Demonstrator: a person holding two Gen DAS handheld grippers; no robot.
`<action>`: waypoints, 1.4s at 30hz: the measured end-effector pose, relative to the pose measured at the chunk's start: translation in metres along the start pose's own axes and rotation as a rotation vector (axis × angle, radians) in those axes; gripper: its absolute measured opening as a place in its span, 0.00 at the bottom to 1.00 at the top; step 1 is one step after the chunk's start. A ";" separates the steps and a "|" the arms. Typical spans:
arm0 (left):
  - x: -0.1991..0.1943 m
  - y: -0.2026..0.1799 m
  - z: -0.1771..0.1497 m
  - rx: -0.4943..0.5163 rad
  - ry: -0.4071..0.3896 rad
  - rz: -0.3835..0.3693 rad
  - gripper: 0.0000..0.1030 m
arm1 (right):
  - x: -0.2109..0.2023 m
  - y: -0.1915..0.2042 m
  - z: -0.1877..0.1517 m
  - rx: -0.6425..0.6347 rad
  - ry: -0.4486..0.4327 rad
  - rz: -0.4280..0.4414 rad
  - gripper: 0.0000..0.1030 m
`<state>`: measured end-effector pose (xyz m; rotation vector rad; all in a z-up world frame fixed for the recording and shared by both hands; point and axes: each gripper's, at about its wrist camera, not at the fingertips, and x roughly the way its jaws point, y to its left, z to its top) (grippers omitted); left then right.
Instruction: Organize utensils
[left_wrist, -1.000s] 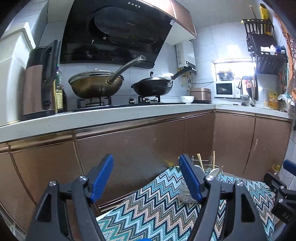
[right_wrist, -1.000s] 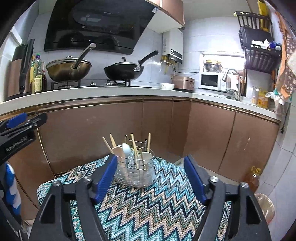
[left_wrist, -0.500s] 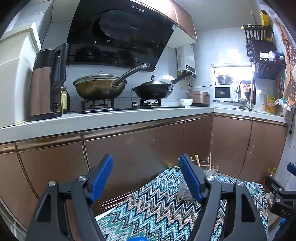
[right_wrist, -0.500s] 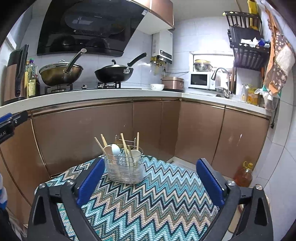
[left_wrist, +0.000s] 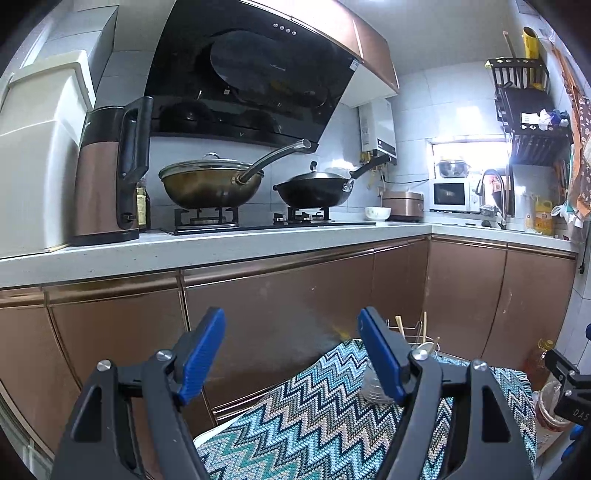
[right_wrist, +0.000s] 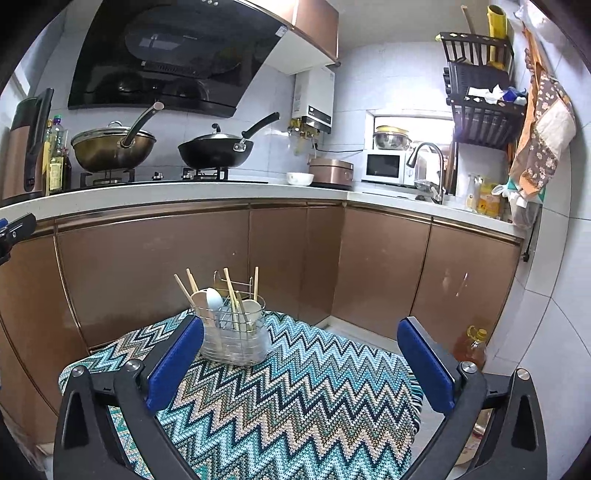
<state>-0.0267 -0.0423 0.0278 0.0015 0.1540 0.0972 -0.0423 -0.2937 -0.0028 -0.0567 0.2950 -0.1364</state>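
The utensil holder (right_wrist: 234, 332) stands upright on the zigzag cloth (right_wrist: 295, 398), already bristling with chopsticks (right_wrist: 232, 301) and spoons (right_wrist: 213, 301). The right gripper (right_wrist: 299, 363) gapes wide, empty, just before the holder; the left gripper (left_wrist: 291, 354) hangs open beside it. Approach gently from above, avoiding toppling it.

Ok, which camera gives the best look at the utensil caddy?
The right wrist view: the caddy stands whole and unblocked on the cloth, utensils visible. In the left wrist view the left gripper finger hides most of it; only the top and some chopsticks show.
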 end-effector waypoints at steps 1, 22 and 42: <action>-0.001 0.000 0.000 0.001 -0.002 0.001 0.71 | -0.001 0.000 0.000 0.002 -0.002 -0.001 1.00; -0.006 0.006 0.000 -0.010 0.000 0.000 0.71 | -0.010 -0.006 0.003 0.014 -0.014 -0.032 1.00; 0.001 -0.003 -0.002 0.015 -0.011 -0.021 0.71 | -0.016 -0.011 0.012 0.020 -0.034 -0.088 1.00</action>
